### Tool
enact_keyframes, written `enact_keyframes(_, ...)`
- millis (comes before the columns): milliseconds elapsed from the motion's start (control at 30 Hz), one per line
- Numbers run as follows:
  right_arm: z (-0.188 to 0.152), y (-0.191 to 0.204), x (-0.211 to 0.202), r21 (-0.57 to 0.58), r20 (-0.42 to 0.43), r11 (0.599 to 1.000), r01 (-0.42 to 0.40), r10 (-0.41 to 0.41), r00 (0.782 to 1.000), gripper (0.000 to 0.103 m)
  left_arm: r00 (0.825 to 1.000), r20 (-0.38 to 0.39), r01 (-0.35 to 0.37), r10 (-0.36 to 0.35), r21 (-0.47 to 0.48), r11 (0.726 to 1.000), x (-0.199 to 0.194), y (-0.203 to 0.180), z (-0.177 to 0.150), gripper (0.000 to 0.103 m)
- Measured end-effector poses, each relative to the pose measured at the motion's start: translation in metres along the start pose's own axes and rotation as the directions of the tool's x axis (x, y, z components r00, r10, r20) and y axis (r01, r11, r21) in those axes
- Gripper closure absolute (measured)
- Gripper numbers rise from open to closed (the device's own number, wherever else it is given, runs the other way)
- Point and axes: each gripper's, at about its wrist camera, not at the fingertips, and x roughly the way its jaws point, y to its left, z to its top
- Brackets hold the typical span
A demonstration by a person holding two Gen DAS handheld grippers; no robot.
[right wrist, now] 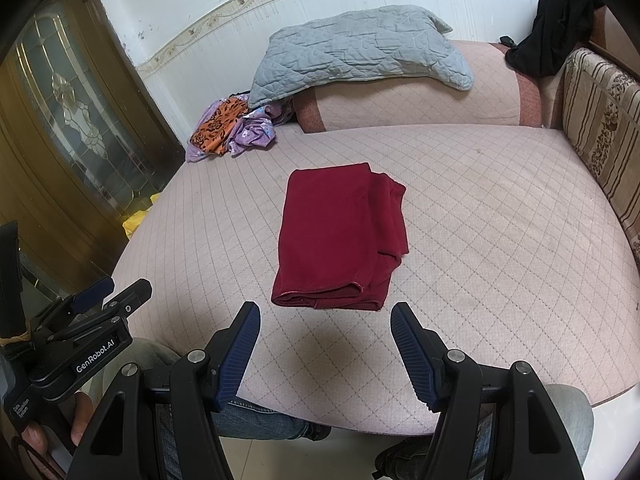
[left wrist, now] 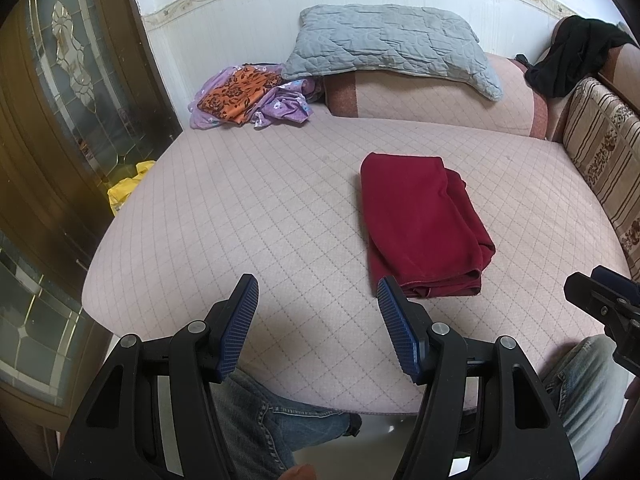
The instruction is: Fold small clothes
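Note:
A dark red garment (left wrist: 420, 224) lies folded into a neat rectangle on the pink quilted bed (left wrist: 248, 216). In the right wrist view it (right wrist: 340, 236) lies straight ahead. My left gripper (left wrist: 318, 292) is open and empty, near the bed's front edge, left of the garment. My right gripper (right wrist: 326, 320) is open and empty, just in front of the garment's near edge. The right gripper shows at the right edge of the left wrist view (left wrist: 604, 292); the left gripper shows at the left of the right wrist view (right wrist: 108, 300).
A pile of orange and purple clothes (left wrist: 252, 96) lies at the bed's far left corner. A grey quilted pillow (left wrist: 392, 44) rests on a pink bolster (left wrist: 440, 96). A black garment (left wrist: 568, 56) hangs at the back right. A striped cushion (left wrist: 604, 168) lines the right side. A wooden glass door (left wrist: 72, 100) stands left.

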Motion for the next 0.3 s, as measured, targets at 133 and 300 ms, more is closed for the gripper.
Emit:
enact_keyframes(133,-0.0006,0.0002,-0.0005,-0.001,0.001,1.000,-0.001,0.001,1.000,0.038,1.000,-0.001,0.002,-0.002,0.002,1.000,0.0006,0.0008,0.0007,0.040)
enact_keyframes(300,0.0069,-0.0043,0.0044,-0.010,-0.006,1.000,-0.006,0.006,1.000,0.038,1.000,0.015,-0.003,0.003,0.020,1.000,0.0033,0.0017,0.0025,0.040)
